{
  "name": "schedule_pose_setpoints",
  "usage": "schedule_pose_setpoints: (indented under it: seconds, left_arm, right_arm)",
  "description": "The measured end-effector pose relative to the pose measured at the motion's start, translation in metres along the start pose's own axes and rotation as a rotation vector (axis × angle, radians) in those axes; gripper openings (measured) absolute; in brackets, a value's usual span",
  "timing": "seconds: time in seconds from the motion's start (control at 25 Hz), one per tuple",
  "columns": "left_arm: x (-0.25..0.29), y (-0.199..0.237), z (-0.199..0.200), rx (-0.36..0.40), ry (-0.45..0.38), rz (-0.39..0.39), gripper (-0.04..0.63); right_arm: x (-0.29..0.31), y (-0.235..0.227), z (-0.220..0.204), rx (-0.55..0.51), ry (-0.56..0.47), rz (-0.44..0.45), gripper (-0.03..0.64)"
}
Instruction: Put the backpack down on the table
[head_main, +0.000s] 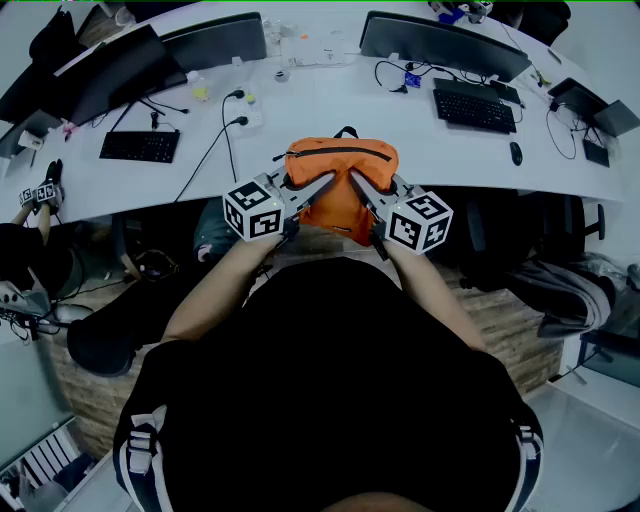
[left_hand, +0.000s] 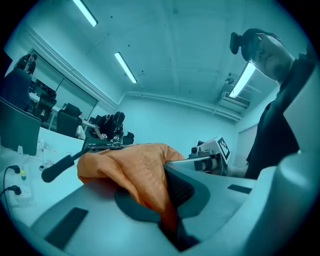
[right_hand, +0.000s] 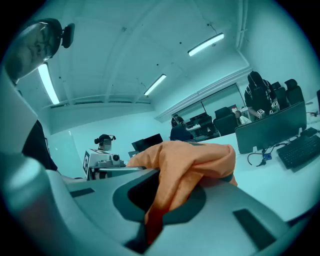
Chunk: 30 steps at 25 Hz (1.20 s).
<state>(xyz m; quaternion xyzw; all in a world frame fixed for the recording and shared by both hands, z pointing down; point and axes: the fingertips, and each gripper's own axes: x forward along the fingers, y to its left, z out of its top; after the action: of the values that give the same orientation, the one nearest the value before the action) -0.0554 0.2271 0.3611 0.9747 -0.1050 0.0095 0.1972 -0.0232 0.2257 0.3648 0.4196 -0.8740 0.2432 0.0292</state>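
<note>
1. The orange backpack (head_main: 340, 165) is held at the near edge of the white counter (head_main: 330, 95). Its upper part is over the counter top, and its lower part hangs in front of the edge, toward the person.
2. The left hand-held gripper (head_main: 322, 185) is clamped tight on a fold of the orange fabric. In the left gripper view the cloth is seen pinched deep between the jaws.
3. The right hand-held gripper (head_main: 356, 183) is likewise closed on a fold of the backpack, with fabric bunched up out of its jaws.
4. The backpack lies straight ahead of both hand-held grippers, which converge on its near face from left and right. Its width runs side to side along the counter edge, so neither hand can be called the nearer.
5. The coming move is judged to turn on that overhang: the backpack would have to be carried forward until its whole underside is over the counter. Bare surface is seen beyond it, between the left keyboard (head_main: 140, 146) and the right keyboard (head_main: 475, 108).
6. Whether the backpack already touches the counter cannot be told.
</note>
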Motion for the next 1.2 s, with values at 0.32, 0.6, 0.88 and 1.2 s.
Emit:
schedule_pose_setpoints:
  seconds: [0.32, 0.6, 0.88, 1.2]
  left_arm:
    - [-0.008, -0.007, -0.007, -0.021, 0.02, 0.014, 0.037]
    - [-0.01, -0.006, -0.006, -0.033, 0.02, 0.011, 0.036]
    - [-0.003, 0.003, -0.007, -0.013, 0.041, 0.009, 0.037]
    - [0.014, 0.03, -0.003, -0.022, 0.053, 0.022, 0.037]
  right_arm:
    - [-0.002, 0.009, -0.009, 0.01, 0.002, -0.003, 0.023]
    - [0.001, 0.011, -0.008, 0.015, -0.011, -0.009, 0.023]
    - [0.007, -0.001, -0.007, 0.025, -0.008, -0.017, 0.023]
    - [0.022, -0.028, 0.001, 0.034, 0.003, -0.013, 0.023]
